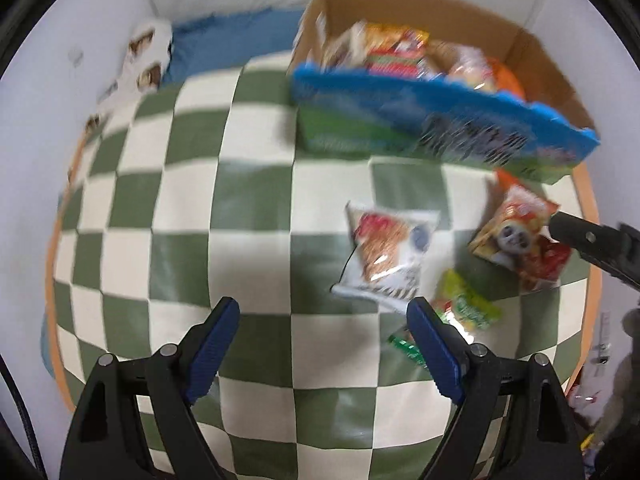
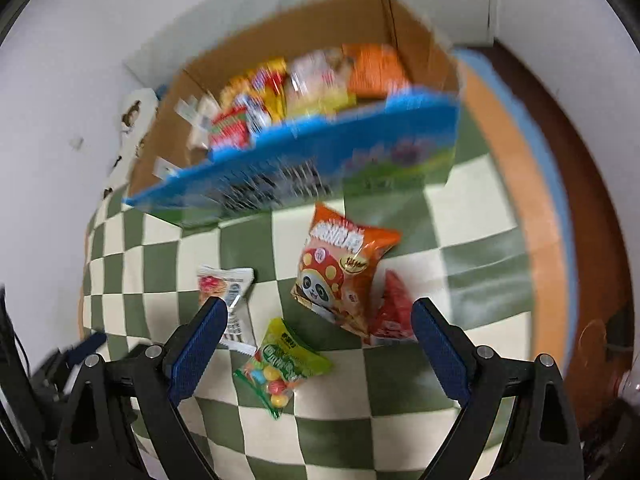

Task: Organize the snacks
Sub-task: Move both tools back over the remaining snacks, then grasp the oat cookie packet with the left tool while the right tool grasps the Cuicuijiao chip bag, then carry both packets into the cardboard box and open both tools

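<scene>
The left gripper (image 1: 323, 312) points steeply down at the checked cloth (image 1: 168, 208); its jaws stand released, nothing between them. The right gripper (image 2: 320, 312) is likewise released and empty-handed, though several packets lie in the span between its jaws.

Loose snacks: an orange panda packet (image 2: 340, 276) lies just ahead of the right jaws, toward their right finger, overlapping a red packet (image 2: 394, 312) that touches its right edge. A green candy bag (image 2: 282, 360), clear at one end with coloured sweets showing, lies between the jaws, nearer the left finger. A white packet (image 2: 230, 300) with a red print sits partly behind the left finger. From the left wrist view the white packet lies ahead of the left gripper's right finger, the green bag just beside that finger and partly hidden by it.

Cardboard box (image 2: 304, 32): open-topped, well ahead of both sets of jaws, with a blue and green printed front panel (image 2: 360, 148). It holds mixed packets in yellow, red, orange and white; blur prevents reading any print.

Surface: a green-and-cream checked cloth, lying flat under everything. Whether it covers a counter or other furniture, I cannot tell. An orange border (image 2: 516, 184) edges it. Beyond the box, blue fabric (image 1: 224, 44) and a white wall (image 1: 48, 40). To the far right, brown floor (image 2: 580, 160).
</scene>
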Tool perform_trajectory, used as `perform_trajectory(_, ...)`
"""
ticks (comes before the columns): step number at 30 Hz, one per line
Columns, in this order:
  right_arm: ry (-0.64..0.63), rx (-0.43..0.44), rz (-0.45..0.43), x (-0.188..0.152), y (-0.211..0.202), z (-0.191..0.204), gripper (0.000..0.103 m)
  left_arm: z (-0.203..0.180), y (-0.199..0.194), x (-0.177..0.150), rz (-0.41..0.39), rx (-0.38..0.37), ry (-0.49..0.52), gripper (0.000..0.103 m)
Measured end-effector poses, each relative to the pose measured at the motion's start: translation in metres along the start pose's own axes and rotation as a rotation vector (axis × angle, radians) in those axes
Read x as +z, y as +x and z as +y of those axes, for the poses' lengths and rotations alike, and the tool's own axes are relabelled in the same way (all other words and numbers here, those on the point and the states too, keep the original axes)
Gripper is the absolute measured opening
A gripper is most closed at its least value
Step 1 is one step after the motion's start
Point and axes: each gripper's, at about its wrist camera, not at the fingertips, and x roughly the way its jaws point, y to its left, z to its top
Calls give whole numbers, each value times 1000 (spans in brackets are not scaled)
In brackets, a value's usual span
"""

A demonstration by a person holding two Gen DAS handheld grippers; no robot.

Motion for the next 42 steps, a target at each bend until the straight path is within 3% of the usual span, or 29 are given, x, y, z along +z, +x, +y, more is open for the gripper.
perform_trajectory(8,50,-57,93,20,82,0,94,-24,48,25,112,-84,59,85)
perform_trajectory(11,35,-88,129,24,101,0,76,-43,76,35,167,-93,111,85)
perform_trajectory(13,6,-102,132,24,105,0,72,-54,94,38,200,-108,138,85)
perform_trajectory(16,-80,-99,150,19,103,3,68,-56,104,38,208,-116,121,61)
perform_trajectory(22,-380,-118,317,-4,107,24,66,-30,97,10,242,-154,21,57)
perform_trajectory(23,-414,-123,344,-9,108,26,68,-25,97,3,252,-161,3,57)
perform_trajectory(24,-421,-120,360,-12,109,27,79,-22,96,-2,258,-166,-11,57)
perform_trajectory(26,-405,-117,331,-14,104,26,100,-14,99,-10,264,-171,-48,61)
perform_trajectory(28,-361,-115,281,-15,97,24,100,-13,106,-12,281,-178,-60,63)
perform_trajectory(31,-179,-92,218,-13,91,10,100,-21,111,-10,287,-141,-33,65)
perform_trajectory(34,-45,-94,191,-16,95,-2,100,-28,107,-6,237,-106,-2,65)
perform_trajectory(35,-28,-97,186,-21,98,-4,100,-27,104,-7,217,-109,-9,59)
perform_trajectory(37,-39,-115,162,-28,101,-4,93,-26,99,-10,194,-107,-20,53)
perform_trajectory(39,-76,-149,118,-36,95,-7,60,-24,93,-13,188,-105,-21,49)
perform_trajectory(42,-53,-114,91,-39,89,-16,55,-23,84,-16,181,-105,-23,47)
